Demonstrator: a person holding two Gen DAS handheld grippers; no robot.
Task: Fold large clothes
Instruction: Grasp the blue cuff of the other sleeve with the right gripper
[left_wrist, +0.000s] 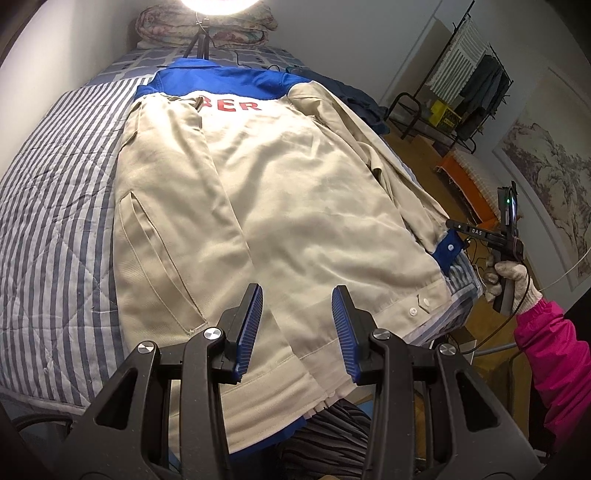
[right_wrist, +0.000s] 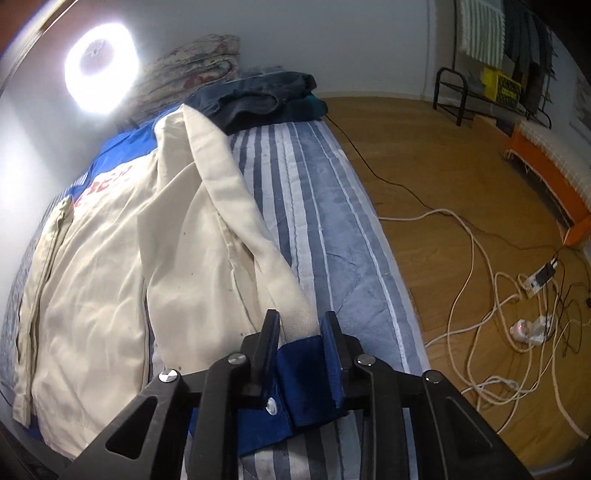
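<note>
The jacket (left_wrist: 266, 206) lies back-up on the striped bed (left_wrist: 55, 206); soft, floppy cloth, best held at firm edges. The right gripper (right_wrist: 301, 334) fingers pinch its blue cuff (right_wrist: 306, 373); the left gripper (left_wrist: 297, 317) hovers part-open over the hem

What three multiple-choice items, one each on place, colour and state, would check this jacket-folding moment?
1. Where does the jacket lie?
A. on the striped bed
B. on the floor
C. on the clothes rack

2. What colour is the sleeve cuff?
A. red
B. blue
C. grey

3. What is between the right gripper pads?
A. nothing
B. a cable
C. the cuff

Answers: 1 A, the beige body is spread over the striped cover. 2 B, the band at the sleeve end is blue. 3 C, blue fabric sits between both pads.
</note>
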